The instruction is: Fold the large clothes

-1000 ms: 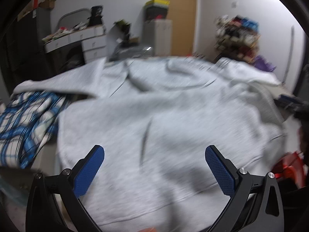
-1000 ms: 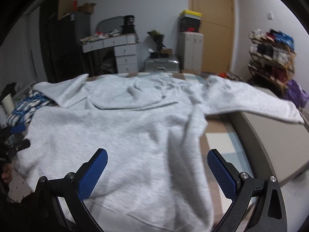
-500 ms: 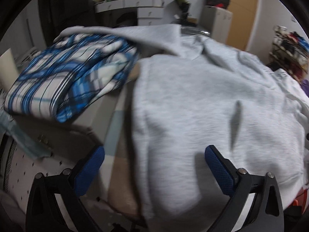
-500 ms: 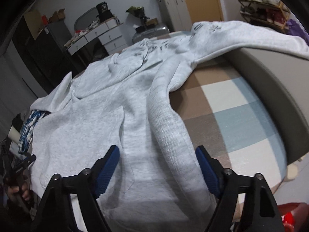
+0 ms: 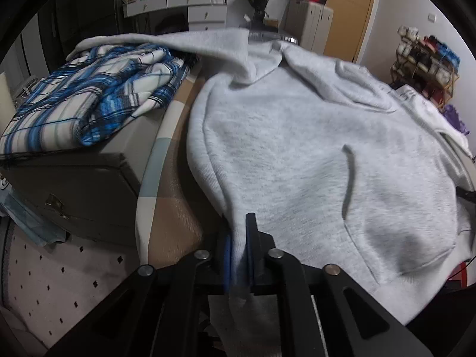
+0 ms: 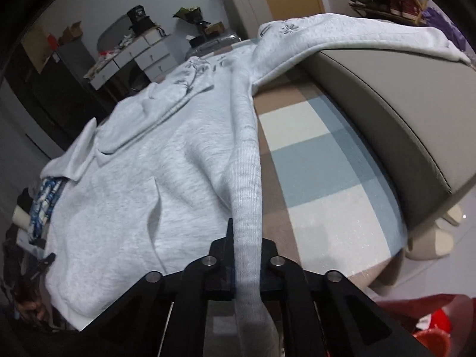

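Observation:
A light grey hoodie lies spread face up over a checked mat, its front pocket toward me. My left gripper has its jaws closing, pinched on the hoodie's near left hem corner, with cloth bunched between the blue pads. In the right wrist view the same hoodie stretches away, and my right gripper has its jaws closing, clamped on the ribbed hem edge at the near right side. One sleeve drapes over a grey cushion block at the far right.
A folded blue plaid garment rests on a grey box at the left. The checked mat shows bare to the right of the hoodie. A grey cushion block borders it. Drawers, a shoe rack and a door stand behind.
Both grippers came down to the hoodie's near hem and went from wide open to clamped on the cloth, left on the left corner, right on the ribbed right edge.

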`<move>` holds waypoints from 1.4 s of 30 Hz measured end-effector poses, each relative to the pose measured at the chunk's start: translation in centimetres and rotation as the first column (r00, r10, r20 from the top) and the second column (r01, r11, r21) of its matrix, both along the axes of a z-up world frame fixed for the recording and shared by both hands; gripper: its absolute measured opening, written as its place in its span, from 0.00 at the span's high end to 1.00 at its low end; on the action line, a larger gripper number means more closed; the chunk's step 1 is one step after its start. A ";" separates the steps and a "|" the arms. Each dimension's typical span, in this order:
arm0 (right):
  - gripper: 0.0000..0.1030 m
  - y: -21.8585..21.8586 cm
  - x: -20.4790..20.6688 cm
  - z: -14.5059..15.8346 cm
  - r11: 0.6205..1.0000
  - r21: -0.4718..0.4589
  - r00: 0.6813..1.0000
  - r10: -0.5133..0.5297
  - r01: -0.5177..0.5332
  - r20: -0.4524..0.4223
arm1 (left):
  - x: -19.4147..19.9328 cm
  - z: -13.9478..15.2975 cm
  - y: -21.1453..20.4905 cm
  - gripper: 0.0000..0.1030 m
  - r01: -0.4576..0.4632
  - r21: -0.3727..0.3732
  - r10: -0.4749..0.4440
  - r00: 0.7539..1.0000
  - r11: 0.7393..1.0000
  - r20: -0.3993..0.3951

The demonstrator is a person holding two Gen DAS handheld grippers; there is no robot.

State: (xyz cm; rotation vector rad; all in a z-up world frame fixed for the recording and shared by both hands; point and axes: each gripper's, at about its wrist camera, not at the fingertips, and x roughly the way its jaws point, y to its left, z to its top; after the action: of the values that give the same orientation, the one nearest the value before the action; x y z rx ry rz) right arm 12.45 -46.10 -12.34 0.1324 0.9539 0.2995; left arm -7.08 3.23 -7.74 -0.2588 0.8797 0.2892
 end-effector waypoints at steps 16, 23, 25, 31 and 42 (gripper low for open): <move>0.23 12.0 7.2 4.7 0.982 -0.053 0.966 0.186 -0.179 0.177 | 13.5 5.6 -3.9 0.32 0.182 0.106 -0.200 0.961 0.977 0.191; 0.25 13.9 10.0 0.3 0.963 -0.186 0.979 0.202 -0.194 0.024 | 21.2 0.9 -5.9 0.32 0.263 0.074 -0.266 0.964 0.962 0.024; 0.24 11.2 8.5 2.7 0.976 -0.138 0.977 0.183 -0.167 0.112 | 21.2 -0.5 -6.1 0.32 0.265 0.106 -0.265 0.964 0.958 -0.013; 0.04 -3.7 8.8 9.6 0.961 -0.063 0.929 -0.242 0.269 0.281 | 20.1 -2.0 -5.4 0.32 0.267 0.043 -0.268 0.964 0.963 -0.003; 0.04 -24.5 16.0 6.8 0.675 0.124 0.677 -0.735 0.727 0.033 | 20.0 -1.3 -4.7 0.31 0.253 -0.009 -0.253 0.967 0.967 0.011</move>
State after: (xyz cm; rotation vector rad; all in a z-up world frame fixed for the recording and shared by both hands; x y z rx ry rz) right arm 28.50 -70.56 -5.52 0.5836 0.7318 -0.4039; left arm 12.95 -1.48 -9.03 -0.1548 0.8943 0.0460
